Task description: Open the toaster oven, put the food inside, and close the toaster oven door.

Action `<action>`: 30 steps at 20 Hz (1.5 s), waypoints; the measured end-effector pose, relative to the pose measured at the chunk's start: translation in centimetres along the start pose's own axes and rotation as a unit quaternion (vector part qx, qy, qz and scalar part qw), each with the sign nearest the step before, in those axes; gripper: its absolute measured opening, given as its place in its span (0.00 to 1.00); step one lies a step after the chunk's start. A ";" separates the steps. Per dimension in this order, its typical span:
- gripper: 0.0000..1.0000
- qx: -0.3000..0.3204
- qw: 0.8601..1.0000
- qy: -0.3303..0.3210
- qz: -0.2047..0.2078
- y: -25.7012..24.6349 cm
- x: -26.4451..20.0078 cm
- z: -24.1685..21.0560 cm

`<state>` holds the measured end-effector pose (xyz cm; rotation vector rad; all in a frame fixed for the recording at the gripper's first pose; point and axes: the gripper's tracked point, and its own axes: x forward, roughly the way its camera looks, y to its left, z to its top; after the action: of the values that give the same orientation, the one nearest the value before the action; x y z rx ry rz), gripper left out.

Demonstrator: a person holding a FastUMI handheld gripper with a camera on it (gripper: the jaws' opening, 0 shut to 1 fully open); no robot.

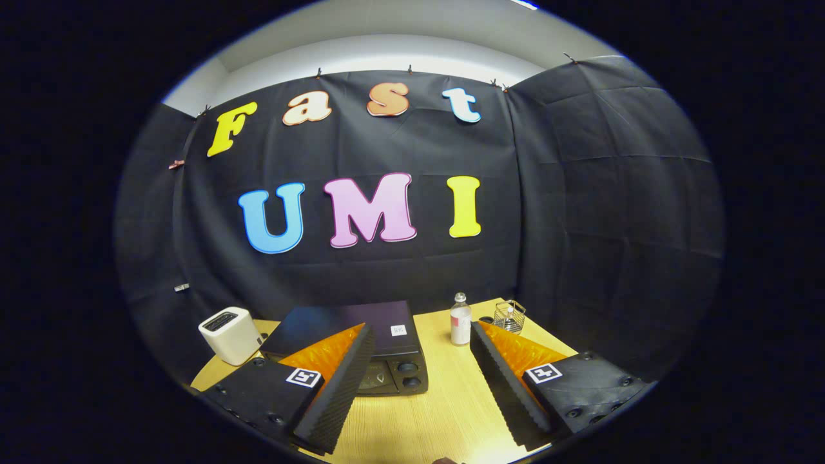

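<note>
I am holding the gripper point(422, 361) spread wide, grasping nothing, above the wooden table point(425, 412); the toaster oven point(380, 351) is sitting just ahead, a bottle point(460, 320) beside it.

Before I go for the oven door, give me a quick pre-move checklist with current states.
1. Gripper open: ok, fingers wide apart and empty.
2. Oven in reach ahead: ok, just beyond the fingers, partly behind the left one.
3. Door state: cannot tell, the front is mostly hidden.
4. Path past bottle: ok, it stands beside the oven, apart from it.
5. Food located: cannot tell.
6. White toaster: ok, off to the oven's other side.
</note>
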<state>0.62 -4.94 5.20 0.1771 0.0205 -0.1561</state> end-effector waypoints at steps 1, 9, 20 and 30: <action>0.98 0.000 1.000 -0.004 -0.003 -0.1 0.2 -0.1; 0.98 0.000 1.000 -0.003 0.015 1.5 1.0 -0.2; 0.98 -0.020 0.998 0.005 0.055 4.2 2.7 -0.1; 0.98 -0.026 0.998 0.021 0.053 2.7 3.5 -1.3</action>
<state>4.54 -2.63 4.30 0.1282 0.0564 -0.0452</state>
